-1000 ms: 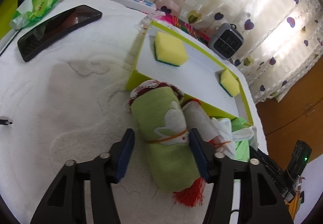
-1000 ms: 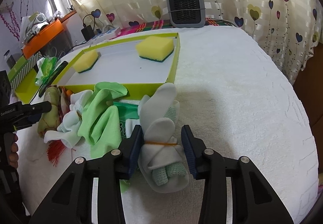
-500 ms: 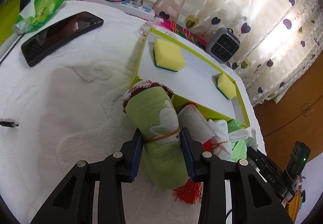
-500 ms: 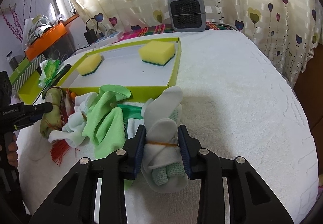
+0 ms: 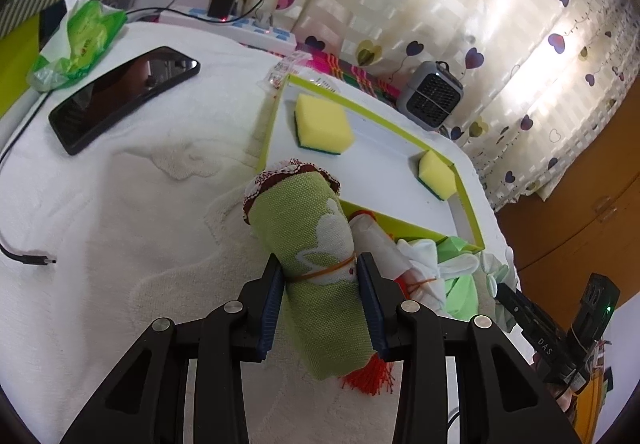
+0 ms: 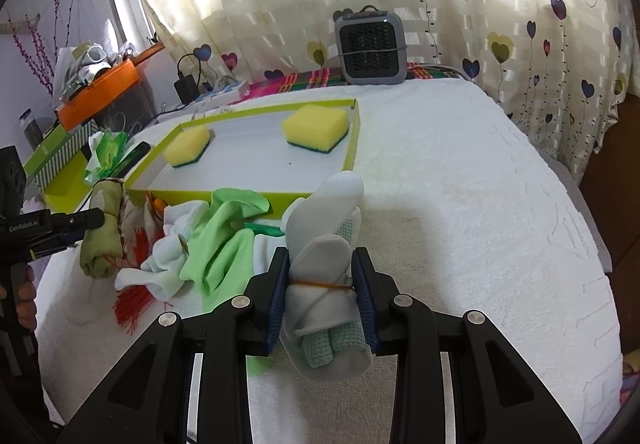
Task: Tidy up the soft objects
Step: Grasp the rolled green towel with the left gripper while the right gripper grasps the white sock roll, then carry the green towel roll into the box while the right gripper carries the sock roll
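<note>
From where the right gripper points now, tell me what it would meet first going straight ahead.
Carrying the white rolled bundle, the right gripper would probably reach the near wall of the green tray first, though depth is hard to judge.

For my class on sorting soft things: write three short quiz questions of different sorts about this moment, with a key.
1. True or false: the left gripper is shut on the green rolled cloth.
2. How many yellow sponges lie in the green-rimmed tray? A) one B) two C) three
3. Fill the gap: the white bundle between the pads of the right gripper is bound with a rubber ____.

Key: 1 true; 2 B; 3 band.
</note>
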A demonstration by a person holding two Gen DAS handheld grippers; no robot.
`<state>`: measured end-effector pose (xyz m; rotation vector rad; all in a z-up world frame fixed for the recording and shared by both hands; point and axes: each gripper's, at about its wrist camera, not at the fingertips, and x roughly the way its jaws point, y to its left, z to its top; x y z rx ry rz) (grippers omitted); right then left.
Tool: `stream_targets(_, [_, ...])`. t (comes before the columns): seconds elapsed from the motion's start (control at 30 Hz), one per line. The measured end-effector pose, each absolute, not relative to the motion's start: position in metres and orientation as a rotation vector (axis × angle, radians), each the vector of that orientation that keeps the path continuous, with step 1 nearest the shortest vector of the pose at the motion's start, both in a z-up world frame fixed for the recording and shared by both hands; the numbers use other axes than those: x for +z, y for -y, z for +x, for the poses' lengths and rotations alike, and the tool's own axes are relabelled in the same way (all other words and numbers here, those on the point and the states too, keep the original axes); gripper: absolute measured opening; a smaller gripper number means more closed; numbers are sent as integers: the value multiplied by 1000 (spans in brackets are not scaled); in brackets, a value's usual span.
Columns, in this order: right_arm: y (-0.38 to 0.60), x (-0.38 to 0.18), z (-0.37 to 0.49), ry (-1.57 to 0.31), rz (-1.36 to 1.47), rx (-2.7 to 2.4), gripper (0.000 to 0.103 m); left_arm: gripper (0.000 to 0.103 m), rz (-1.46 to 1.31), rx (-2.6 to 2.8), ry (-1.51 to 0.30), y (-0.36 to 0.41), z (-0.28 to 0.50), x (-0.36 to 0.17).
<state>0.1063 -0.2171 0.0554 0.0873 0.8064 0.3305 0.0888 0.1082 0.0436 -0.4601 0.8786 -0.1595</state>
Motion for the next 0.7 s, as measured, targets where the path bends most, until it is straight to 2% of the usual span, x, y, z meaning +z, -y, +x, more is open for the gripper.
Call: stream_targets(0.7, [214, 93, 111, -710, 63, 360, 33, 35, -399, -203, -810, -92, 109, 88])
